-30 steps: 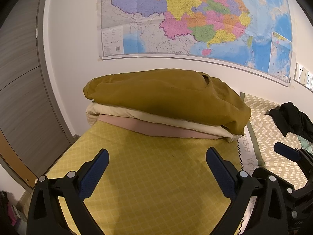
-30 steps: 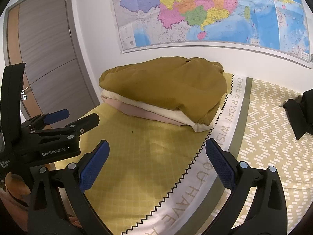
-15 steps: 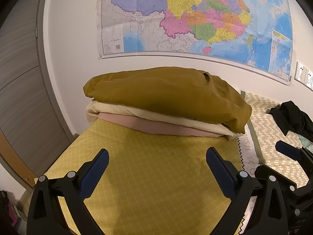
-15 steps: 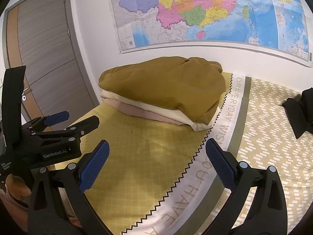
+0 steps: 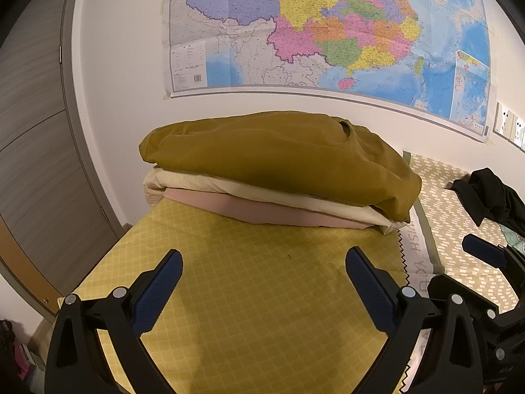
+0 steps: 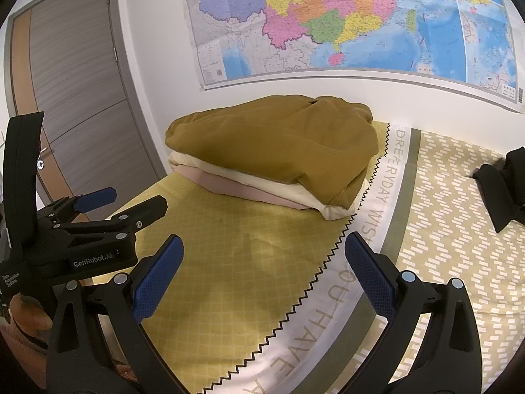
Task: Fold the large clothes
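A stack of folded clothes lies at the back of the bed: a mustard garment (image 5: 279, 161) on top, a cream one (image 5: 236, 187) under it, a pink one (image 5: 262, 210) at the bottom. The stack also shows in the right wrist view (image 6: 272, 147). A crumpled black garment (image 5: 492, 197) lies on the bed to the right and shows in the right wrist view (image 6: 502, 180). My left gripper (image 5: 262, 292) is open and empty, in front of the stack. My right gripper (image 6: 262, 279) is open and empty, beside the left one.
The bed has a yellow diamond-pattern cover (image 5: 262, 295) with a white lettered band (image 6: 367, 246) and a dash-patterned part (image 6: 459, 246). A wall map (image 5: 328, 32) hangs behind. A grey door (image 6: 82, 98) stands at the left.
The left gripper has lifted or tilted slightly, so the stack sits a little higher in its view. The right gripper has barely moved. Both stay open.
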Tool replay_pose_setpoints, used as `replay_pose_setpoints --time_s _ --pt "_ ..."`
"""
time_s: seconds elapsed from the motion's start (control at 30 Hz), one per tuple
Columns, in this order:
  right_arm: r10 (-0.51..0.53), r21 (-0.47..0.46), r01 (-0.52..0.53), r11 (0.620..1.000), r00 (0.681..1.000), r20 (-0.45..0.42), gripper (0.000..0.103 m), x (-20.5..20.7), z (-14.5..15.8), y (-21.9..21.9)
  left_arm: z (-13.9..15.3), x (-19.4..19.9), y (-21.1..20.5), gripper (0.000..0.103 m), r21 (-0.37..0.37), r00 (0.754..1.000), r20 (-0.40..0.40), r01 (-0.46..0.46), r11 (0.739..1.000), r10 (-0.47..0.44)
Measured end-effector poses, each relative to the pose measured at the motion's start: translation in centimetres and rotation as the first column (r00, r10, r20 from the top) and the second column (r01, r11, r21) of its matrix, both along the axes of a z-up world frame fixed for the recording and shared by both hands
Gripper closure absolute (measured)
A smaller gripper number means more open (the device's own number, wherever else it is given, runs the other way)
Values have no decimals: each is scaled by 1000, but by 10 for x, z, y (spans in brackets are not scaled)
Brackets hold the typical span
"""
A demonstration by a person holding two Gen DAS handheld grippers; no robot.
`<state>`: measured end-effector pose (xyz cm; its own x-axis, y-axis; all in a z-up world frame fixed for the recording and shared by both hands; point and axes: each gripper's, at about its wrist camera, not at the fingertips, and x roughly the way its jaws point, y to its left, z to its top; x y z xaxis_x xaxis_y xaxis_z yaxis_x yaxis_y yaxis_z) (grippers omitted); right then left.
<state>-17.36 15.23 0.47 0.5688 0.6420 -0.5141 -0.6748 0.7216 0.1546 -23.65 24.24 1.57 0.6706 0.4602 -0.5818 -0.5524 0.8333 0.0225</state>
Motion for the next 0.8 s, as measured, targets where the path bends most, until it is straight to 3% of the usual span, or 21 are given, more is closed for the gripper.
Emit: replay_pose_setpoints --time_s 0.8 --pt "2 1 -2 1000 1000 -4 6 1 0 -2 -1 1 -1 7 -2 1000 -3 6 1000 -6"
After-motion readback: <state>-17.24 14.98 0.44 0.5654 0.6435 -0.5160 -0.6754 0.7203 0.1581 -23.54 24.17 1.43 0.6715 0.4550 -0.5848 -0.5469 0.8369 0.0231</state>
